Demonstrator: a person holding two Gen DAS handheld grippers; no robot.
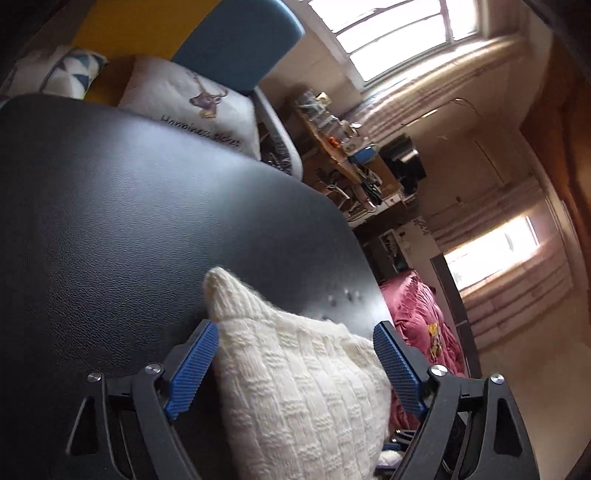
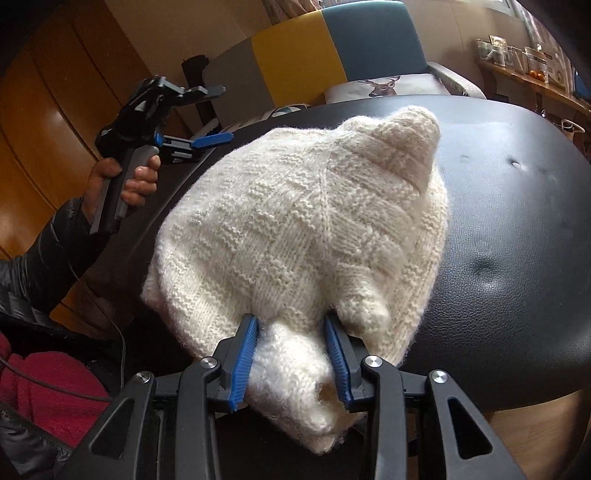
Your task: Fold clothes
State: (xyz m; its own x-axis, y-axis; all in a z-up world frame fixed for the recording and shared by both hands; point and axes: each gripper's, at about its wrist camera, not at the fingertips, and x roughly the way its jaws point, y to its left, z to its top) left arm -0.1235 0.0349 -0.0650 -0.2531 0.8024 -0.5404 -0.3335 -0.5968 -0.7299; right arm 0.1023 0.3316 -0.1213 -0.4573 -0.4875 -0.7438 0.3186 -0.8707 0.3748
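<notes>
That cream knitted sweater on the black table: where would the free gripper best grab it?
Probably the ribbed pointed corner of the cream knitted sweater, approached from the far side: it stands up off the black leather table, giving the open left gripper something to pinch.

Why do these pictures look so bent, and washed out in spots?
Left wrist view: the windows are blown out white, the room curves and the cushion lettering is smeared. Right wrist view: even light, sharp sweater, bulging black table, dark corners.
</notes>
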